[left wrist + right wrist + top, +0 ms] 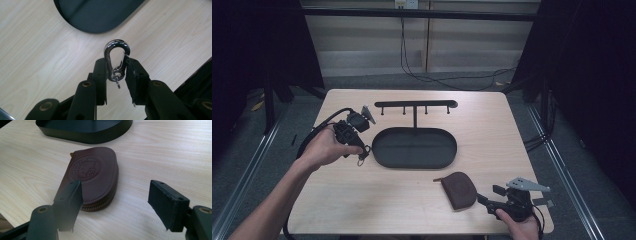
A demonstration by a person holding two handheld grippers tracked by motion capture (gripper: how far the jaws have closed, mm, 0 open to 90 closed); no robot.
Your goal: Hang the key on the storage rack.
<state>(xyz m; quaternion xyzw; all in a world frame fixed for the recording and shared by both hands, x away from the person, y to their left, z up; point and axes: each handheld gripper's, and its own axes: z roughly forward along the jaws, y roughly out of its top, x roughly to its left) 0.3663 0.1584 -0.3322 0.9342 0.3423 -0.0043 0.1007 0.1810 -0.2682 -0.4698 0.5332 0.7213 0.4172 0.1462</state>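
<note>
A silver carabiner clip (pixel 117 57) with a small ring on it is pinched between the jaws of my left gripper (pixel 116 67). That left gripper (pixel 361 149) hangs just off the left end of the black oval tray (pixel 384 155), and the clip (pixel 362 157) dangles below it. A brown leather zip pouch (pixel 460 189) lies flat near the table's front edge. My right gripper (pixel 484 198) stands open just right of it. In the right gripper view the pouch (pixel 93 173) lies ahead of that gripper (pixel 116 195), partly behind the left jaw.
From the tray's back rises a black post with a hook bar (pixel 414 104) carrying several small pegs. The tray's rim (pixel 85 135) lies beyond the pouch. Bare light wood shows at the table's right (pixel 492 135). Dark curtains flank the table, and cables run along the floor behind it.
</note>
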